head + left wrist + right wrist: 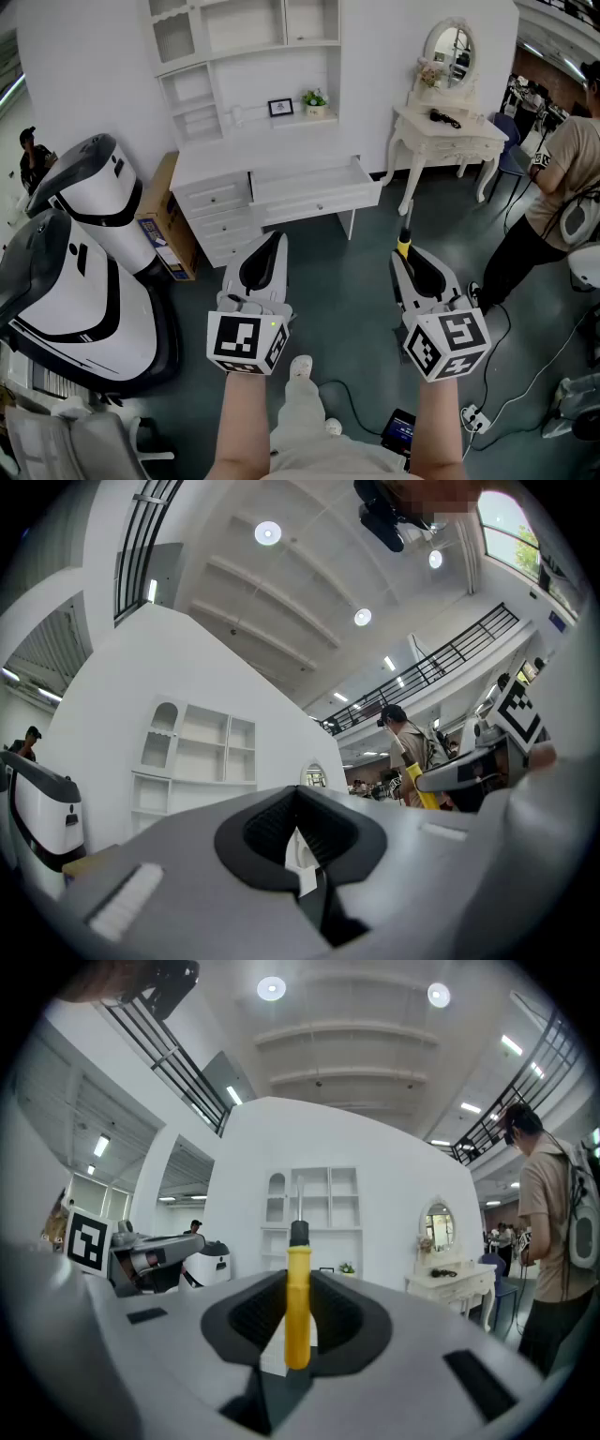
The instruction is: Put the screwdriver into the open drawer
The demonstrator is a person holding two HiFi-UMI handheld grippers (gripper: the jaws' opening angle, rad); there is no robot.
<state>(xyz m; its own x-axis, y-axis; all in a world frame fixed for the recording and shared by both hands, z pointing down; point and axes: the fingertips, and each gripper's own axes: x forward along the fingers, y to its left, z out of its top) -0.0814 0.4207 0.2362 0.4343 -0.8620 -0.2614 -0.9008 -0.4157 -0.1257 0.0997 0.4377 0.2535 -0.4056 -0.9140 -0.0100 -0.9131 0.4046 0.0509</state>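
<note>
Head view: two forearms reach forward over a dark grey floor, each hand carrying a gripper with a marker cube at its back; the left gripper (272, 244) has its jaws drawn together with nothing between them; the right gripper (405, 253) clamps the yellow handle of the screwdriver (404, 245), whose thin shaft points out ahead; beyond both stands a white desk with shelves (244, 56), and its open drawer (319, 203) is pulled out, well apart from the screwdriver tip; a white dressing table (441, 136) with an oval mirror stands to the right, a person in a beige shirt (562, 178) at the right edge, and two large white and black machines (84, 253) at the left beside a cardboard box (161, 220).

Left gripper view: the jaws meet at their tips and hold nothing; past them the white shelves rise against the wall; the right gripper shows at the right, the yellow handle sticking out of it.

Right gripper view: the jaws stand narrow, pressed on either side of the yellow handle, which stands upright between the pads with its black collar and metal shaft above them; behind it are the shelves and, to the right, the dressing table; the left gripper shows at the left.
</note>
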